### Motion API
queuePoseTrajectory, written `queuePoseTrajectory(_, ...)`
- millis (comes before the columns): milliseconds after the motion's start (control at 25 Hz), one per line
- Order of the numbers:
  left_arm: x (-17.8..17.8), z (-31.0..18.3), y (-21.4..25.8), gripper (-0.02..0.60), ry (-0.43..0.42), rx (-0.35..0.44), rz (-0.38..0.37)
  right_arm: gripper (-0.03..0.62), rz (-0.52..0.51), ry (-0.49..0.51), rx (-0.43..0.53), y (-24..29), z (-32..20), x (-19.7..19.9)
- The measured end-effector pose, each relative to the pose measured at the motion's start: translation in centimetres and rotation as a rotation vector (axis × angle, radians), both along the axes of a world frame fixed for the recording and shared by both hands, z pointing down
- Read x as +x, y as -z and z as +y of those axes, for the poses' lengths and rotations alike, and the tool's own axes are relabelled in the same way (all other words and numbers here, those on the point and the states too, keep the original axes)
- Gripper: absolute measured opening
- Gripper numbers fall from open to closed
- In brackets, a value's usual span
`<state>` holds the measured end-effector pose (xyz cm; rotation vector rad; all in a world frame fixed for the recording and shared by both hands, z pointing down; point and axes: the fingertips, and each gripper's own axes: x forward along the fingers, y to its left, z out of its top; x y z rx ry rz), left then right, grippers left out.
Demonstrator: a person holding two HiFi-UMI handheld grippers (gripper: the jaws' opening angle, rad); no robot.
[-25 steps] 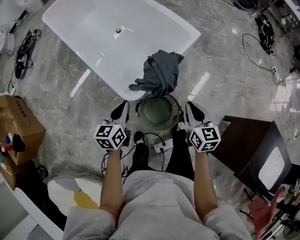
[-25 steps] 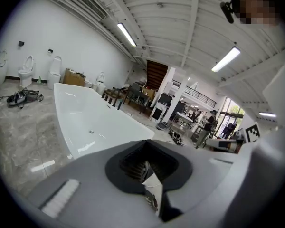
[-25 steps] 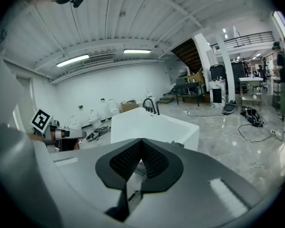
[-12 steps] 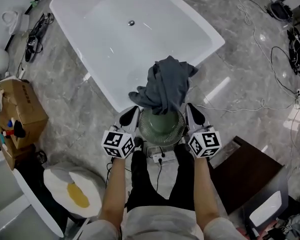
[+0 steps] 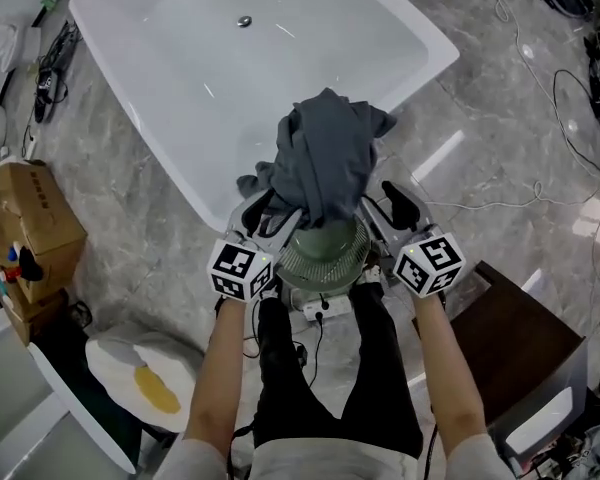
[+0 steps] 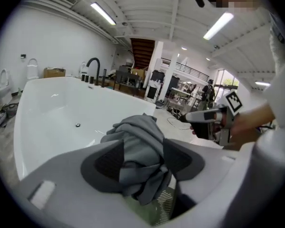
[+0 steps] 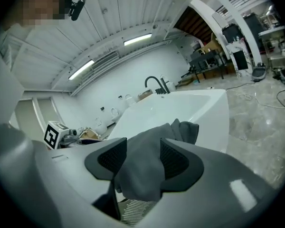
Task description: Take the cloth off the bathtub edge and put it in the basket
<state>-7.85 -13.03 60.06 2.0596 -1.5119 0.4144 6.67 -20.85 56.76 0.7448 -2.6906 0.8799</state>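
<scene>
Left claw [image 5: 267, 213] and right claw [image 5: 385, 208] advanced beside cloth [image 5: 325, 153], both agape

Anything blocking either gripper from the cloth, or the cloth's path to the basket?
Nothing visible. The cloth hangs off the bathtub edge right above the green basket. The left gripper and right gripper flank it, jaws apart, with cloth showing between them.

Draped on bathtub edge [image 5: 188, 168], cloth [image 5: 325, 158] overhangs basket [image 5: 325, 258].

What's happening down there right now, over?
Left claw, right claw: both open, flanking cloth. Cloth draped on bathtub edge, above basket. Nothing blocking.
</scene>
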Motion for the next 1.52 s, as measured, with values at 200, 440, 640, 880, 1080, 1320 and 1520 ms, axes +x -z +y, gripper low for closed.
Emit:
queuePoseTrajectory(200, 0.4, -1.5, -2.6, 0.418, -0.127, -0.028, -0.054, 0.291, 0.019, 0.075, -0.086, -2.8, -1.3, -1.1)
queuePoseTrajectory(440, 1.0, -2.8, -4.3, 0.521, -0.218, -0.085, 0.007, 0.447, 0.028, 0.133, -0.204, -6.1, -1.9, -3.3)
queuePoseTrajectory(640, 1.8, -3.5, -6.5, 0.568, -0.275, -0.165, 0.038, 0.506, 0.048, 0.164, -0.256, -8.4, -2.5, -5.0)
queuePoseTrajectory(880, 2.3, -4.3, -8.6, 0.565, -0.320, -0.227, 0.005, 0.526, 0.074, 0.164, -0.338, -11.5, -3.3, -7.5)
queuePoseTrajectory(1080, 2.4, -4.6, -9.6, 0.553, -0.361, -0.287, -0.001, 0.523, 0.053, 0.176, -0.419, -12.7, -2.9, -9.0)
queuePoseTrajectory(1320, 3.0, -4.6, -8.9, 0.456, -0.412, -0.272, -0.076, 0.370, 0.003, 0.200, -0.432, -11.1, -2.0, -9.7)
queuePoseTrajectory(1520, 2.8, -4.5, -8.1, 0.403, -0.408, -0.240, -0.123, 0.226, -0.030, 0.150, -0.419, -9.9, -1.4, -9.6)
